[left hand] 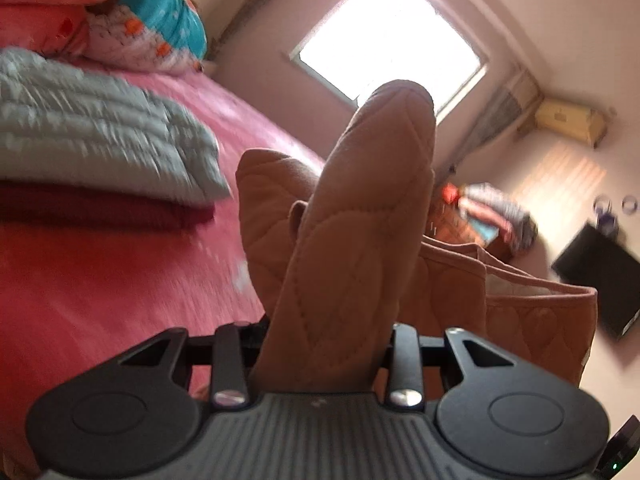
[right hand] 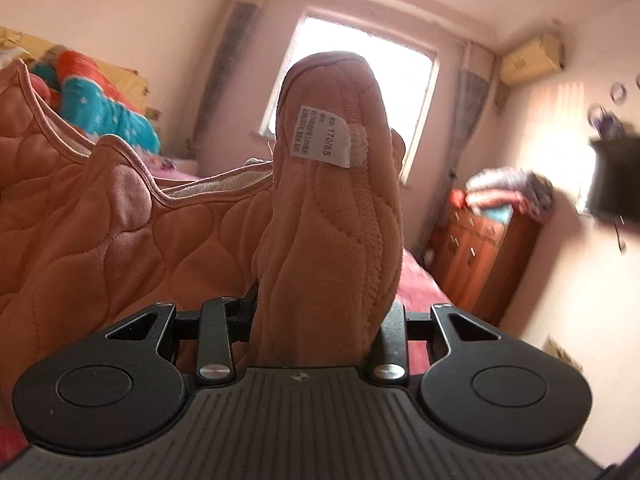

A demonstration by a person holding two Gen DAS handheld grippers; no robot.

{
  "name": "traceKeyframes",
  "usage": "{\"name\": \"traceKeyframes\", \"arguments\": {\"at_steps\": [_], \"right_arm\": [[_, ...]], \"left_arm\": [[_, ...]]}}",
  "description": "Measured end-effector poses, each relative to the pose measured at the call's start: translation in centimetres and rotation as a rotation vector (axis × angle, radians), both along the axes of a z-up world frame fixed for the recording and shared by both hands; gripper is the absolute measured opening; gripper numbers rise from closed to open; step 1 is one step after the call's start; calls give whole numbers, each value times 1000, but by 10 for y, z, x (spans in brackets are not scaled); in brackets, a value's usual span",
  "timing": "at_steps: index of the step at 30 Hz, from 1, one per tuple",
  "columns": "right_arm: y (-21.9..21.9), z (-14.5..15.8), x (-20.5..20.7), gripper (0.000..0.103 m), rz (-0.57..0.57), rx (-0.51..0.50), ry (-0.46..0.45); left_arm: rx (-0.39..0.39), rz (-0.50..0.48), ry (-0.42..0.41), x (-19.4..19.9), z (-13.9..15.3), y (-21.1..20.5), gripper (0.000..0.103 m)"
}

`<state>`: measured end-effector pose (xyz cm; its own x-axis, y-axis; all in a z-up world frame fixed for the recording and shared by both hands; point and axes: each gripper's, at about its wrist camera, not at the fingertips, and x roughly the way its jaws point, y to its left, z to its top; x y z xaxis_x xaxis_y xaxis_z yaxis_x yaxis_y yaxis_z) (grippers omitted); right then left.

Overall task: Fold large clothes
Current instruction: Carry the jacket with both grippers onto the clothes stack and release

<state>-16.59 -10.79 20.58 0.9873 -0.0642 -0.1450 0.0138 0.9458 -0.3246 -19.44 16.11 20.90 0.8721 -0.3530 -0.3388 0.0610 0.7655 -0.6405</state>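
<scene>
Your surroundings are pretty busy. In the left wrist view the pink bed (left hand: 100,280) fills the 9 o'clock side, with a folded grey quilted blanket (left hand: 96,128) lying on a dark red one (left hand: 100,208). A pile of bright bedding (left hand: 152,20) is up at 11 o'clock. The window (left hand: 388,36) glares at 12, and a yellowed air conditioner (left hand: 568,120) hangs at 2 o'clock. In the right wrist view a wooden dresser (right hand: 476,256) stands at 3 o'clock with folded clothes (right hand: 508,192) heaped on top, and something dark and blurred (right hand: 616,176) hangs on the wall beyond it.

Nothing sits between you and the bed except the garment itself. The peach quilted garment (left hand: 360,208) bunches straight up at 12 o'clock out of your left gripper (left hand: 326,344), which is clamped on a thick fold. Your right gripper (right hand: 320,320) is clamped on another fold of it, the one with the white size tag (right hand: 322,136) facing the camera. The rest drapes away to 9 o'clock in the right view, its piped edge showing.
</scene>
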Motion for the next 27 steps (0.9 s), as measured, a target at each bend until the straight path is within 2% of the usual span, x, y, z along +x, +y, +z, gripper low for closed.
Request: {"name": "traceKeyframes", "arguments": {"at_steps": [8, 15, 20, 27], "right_arm": [[66, 62, 77, 45, 188, -22, -97], [141, 92, 190, 46, 369, 34, -92], [196, 80, 274, 46, 455, 65, -46], [255, 27, 368, 48, 499, 13, 57]], "left_arm": [[-75, 176, -129, 9, 37, 95, 35], [-72, 351, -178, 45, 52, 183, 35], [-51, 461, -162, 79, 42, 236, 35], [-48, 534, -72, 123, -6, 293, 36]]}}
